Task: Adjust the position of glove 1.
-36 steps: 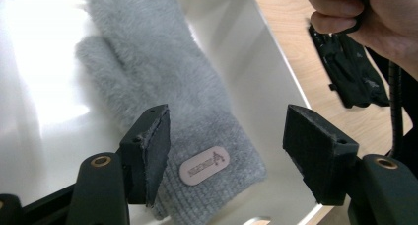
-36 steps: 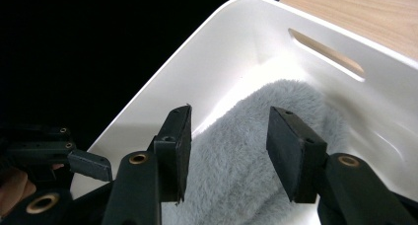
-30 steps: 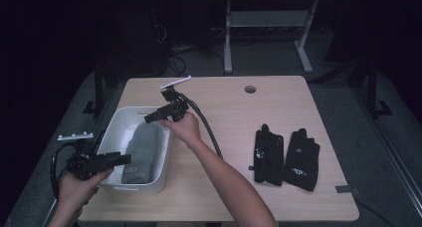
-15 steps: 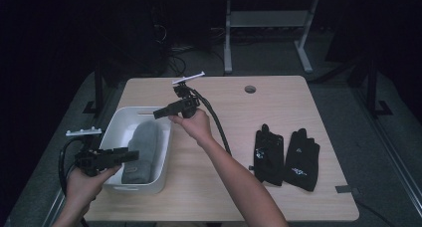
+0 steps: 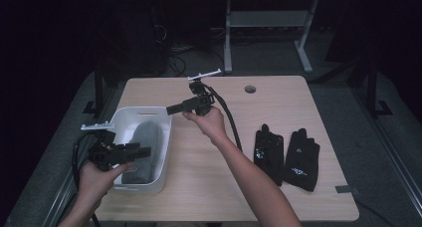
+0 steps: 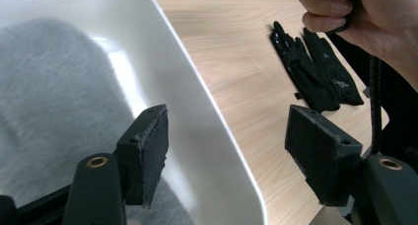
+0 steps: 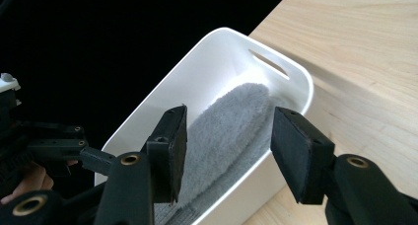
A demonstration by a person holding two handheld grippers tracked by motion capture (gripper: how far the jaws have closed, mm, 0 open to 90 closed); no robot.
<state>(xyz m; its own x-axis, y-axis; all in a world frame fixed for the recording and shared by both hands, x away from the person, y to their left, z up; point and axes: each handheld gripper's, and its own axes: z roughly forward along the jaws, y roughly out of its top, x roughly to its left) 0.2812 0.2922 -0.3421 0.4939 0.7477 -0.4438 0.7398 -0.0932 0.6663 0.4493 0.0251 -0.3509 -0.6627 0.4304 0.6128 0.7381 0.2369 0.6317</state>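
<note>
A white plastic bin (image 5: pixel 166 130) stands at the table's left with a grey fuzzy cloth item (image 5: pixel 144 142) lying inside. My left gripper (image 5: pixel 143 151) hovers over the bin's near end, open and holding nothing. In the left gripper view its jaws (image 6: pixel 226 141) straddle the bin's right wall (image 6: pixel 177 92), with the grey item (image 6: pixel 49 87) to their left. My right gripper (image 5: pixel 169 109) is held above the bin's far right corner, pointing left, open and empty. In the right gripper view (image 7: pixel 229 146) it looks down at the grey item (image 7: pixel 231 111) in the bin (image 7: pixel 222 52).
Two black gloves (image 5: pixel 268 152) (image 5: pixel 301 160) lie side by side on the wooden table's right part, also seen in the left gripper view (image 6: pixel 310 67). A round cable hole (image 5: pixel 250 89) is near the far edge. A cable (image 5: pixel 231 127) trails from the right gripper.
Both hands have shifted to the right and slightly upward. The right gripper has drawn away from over the bin toward the table's middle. The grey item stays in the bin.
</note>
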